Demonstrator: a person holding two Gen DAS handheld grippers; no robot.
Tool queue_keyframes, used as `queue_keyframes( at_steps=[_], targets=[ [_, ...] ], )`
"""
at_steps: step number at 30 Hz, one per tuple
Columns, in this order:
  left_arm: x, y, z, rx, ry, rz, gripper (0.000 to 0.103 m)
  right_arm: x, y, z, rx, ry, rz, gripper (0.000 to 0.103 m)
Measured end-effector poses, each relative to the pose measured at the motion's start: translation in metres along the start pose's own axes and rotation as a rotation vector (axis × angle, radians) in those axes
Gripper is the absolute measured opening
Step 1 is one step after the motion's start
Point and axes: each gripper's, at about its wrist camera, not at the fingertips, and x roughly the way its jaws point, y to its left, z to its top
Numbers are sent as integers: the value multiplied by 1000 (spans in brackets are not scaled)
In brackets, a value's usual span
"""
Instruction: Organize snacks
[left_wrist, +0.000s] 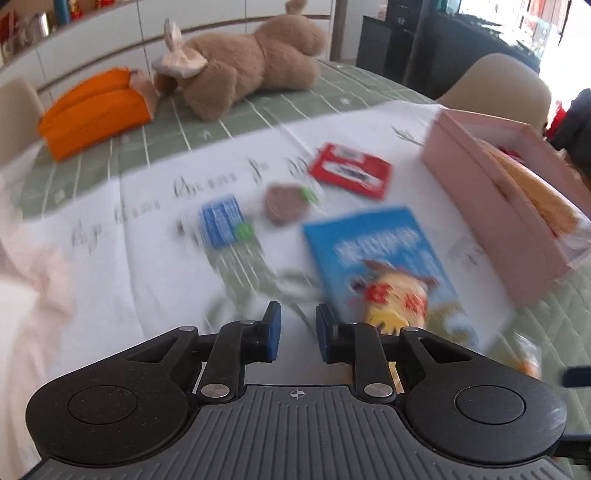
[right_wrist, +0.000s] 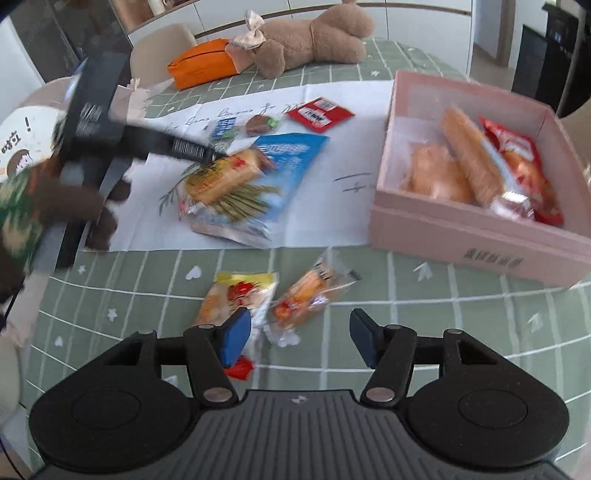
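Lying just beyond the spread-jawed right gripper (right_wrist: 295, 334) — two snack packets (right_wrist: 273, 299).

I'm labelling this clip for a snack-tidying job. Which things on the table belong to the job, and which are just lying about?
Belong to the job:
pink box
big blue packet
red packet
two small snack packs on the green cloth
small blue packet

Just lying about:
plush bear
orange pouch
white sheet with writing
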Motion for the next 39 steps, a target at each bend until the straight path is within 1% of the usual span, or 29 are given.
queue_keyframes(
  at_steps=[2, 3, 6, 8, 9, 10, 12, 14, 18, 19, 21, 23, 24, 25, 26, 27, 28, 30, 32, 33, 34, 35, 36, 37, 38, 39],
  targets=[
    [-11, 5, -12, -105, 11, -51, 24, 2, 12, 4, -32, -15, 4, 60],
    [-16, 8, -18, -154, 8, -61, 24, 2, 16, 10, -47, -31, 8, 60],
    [-34, 16, -41, -315, 2, -11, 25, 7, 22, 47, -88, -80, 24, 60],
    [-42, 18, -57, -389, 4, -20, 25, 19, 22, 82, -119, -101, 4, 64],
    [-46, 17, -65, -407, 9, -31, 25, 29, 23, 100, -141, -107, -6, 69],
    [-49, 15, -72, -416, 13, -39, 25, 39, 25, 116, -169, -113, -15, 70],
    [-57, 12, -83, -432, 16, -51, 25, 70, 35, 148, -251, -104, -20, 71],
    [-65, 11, -92, -441, 25, -67, 25, 103, 44, 172, -303, -93, -30, 71],
    [-85, 18, -108, -457, 13, -56, 25, 156, 57, 202, -349, -47, -38, 71],
    [-90, 23, -112, -472, 6, -55, 25, 165, 59, 204, -357, -34, -36, 71],
    [-95, 34, -117, -504, -10, -51, 25, 171, 62, 205, -376, -42, -28, 74],
    [-99, 42, -118, -538, -24, -41, 25, 167, 67, 202, -391, -25, -13, 65],
    [-99, 46, -118, -551, -28, -41, 25, 163, 68, 199, -390, -15, -10, 52],
    [-100, 49, -119, -563, -30, -44, 25, 158, 69, 196, -383, 7, 7, 42],
    [-99, 51, -119, -570, -30, -47, 25, 152, 69, 191, -374, 33, 37, 37],
    [-98, 52, -118, -574, -30, -49, 25, 147, 68, 184, -368, 65, 64, 21],
    [-98, 52, -117, -572, -30, -49, 25, 143, 66, 173, -361, 106, 87, 9],
    [-97, 48, -114, -558, -32, -59, 25, 132, 64, 152, -377, 120, 99, 9],
    [-92, 45, -108, -549, -27, -76, 25, 117, 56, 140, -357, 127, 144, 9],
    [-89, 43, -104, -543, -26, -86, 25, 110, 50, 140, -331, 113, 155, 9],
    [-86, 42, -97, -534, -26, -95, 25, 101, 41, 144, -297, 79, 145, 10],
    [-83, 43, -89, -521, -32, -102, 25, 94, 34, 149, -271, 42, 114, 12],
    [-79, 44, -78, -506, -45, -103, 25, 91, 26, 158, -248, 4, 59, 20],
    [-74, 47, -63, -487, -62, -99, 25, 91, 18, 166, -227, -20, 5, 33],
    [-68, 48, -48, -467, -77, -97, 25, 95, 10, 176, -199, -35, -39, 41],
    [-60, 53, -28, -435, -102, -91, 25, 100, 3, 185, -171, -37, -64, 56]
  ],
)
